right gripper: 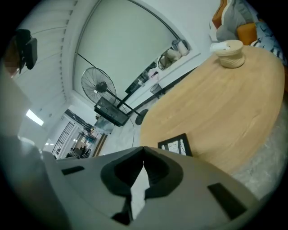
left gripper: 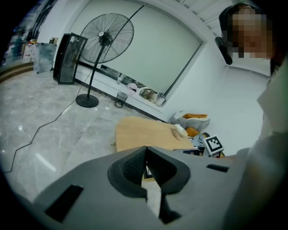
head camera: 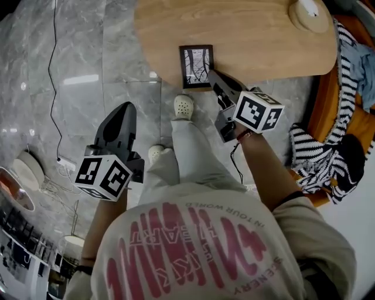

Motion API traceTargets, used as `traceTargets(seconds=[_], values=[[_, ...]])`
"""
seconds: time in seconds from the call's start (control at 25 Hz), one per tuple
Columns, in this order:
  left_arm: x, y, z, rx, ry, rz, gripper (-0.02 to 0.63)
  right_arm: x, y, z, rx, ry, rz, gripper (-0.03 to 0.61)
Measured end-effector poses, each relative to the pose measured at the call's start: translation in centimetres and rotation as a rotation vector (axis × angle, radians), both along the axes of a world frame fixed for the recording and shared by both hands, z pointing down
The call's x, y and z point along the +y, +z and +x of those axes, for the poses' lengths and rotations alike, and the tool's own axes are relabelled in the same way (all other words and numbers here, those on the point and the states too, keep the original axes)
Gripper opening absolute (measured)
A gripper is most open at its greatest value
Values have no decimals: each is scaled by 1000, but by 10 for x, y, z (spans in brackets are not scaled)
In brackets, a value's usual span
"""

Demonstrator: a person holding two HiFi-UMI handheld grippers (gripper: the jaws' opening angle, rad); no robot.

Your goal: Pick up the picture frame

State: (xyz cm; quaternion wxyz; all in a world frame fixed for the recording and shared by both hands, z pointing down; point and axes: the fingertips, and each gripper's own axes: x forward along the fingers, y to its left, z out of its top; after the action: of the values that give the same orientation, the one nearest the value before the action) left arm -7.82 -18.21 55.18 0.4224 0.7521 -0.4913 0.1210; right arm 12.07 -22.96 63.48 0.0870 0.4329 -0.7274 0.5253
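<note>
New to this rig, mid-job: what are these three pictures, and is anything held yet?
No robot here: a person holds a two-jaw gripper in each hand. The head view looks down from the person's head; the two gripper views look along each gripper's jaws. A wooden table carries a picture frame at its near edge and a small round wooden piece farther off. The right gripper points at the frame; the left gripper hangs over the floor. Both have jaws together, holding nothing.
</note>
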Motion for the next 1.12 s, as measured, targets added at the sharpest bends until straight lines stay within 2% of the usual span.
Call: traceTargets(seconds=[0.12,0.28,0.36,0.48,0.56,0.76,0.88,1.12], values=[[11,24,-6,-31,-7,-59,3,7,33,-3,66,-75,-52,6],[18,50,-11,-46,-13,-115,3,22,70,-9,275,-321,-67,6],[20,57,-13,-43,-19,-131,3,28,81,-15,345,-440,-55,46],[20,63,-14,-47,-27,-145,3,37,93,-24,381,-592,-60,114],[20,64,-16,-54,-32,-145,3,43,102,-29,436,-719,-40,155],[29,68,-25,-78,-53,-171,3,58,126,-40,651,-1072,84,162],[34,68,-30,-79,-79,-181,3,67,137,-40,717,-1171,89,163],[37,62,-35,-65,-125,-174,3,68,154,-39,908,-1267,155,123]])
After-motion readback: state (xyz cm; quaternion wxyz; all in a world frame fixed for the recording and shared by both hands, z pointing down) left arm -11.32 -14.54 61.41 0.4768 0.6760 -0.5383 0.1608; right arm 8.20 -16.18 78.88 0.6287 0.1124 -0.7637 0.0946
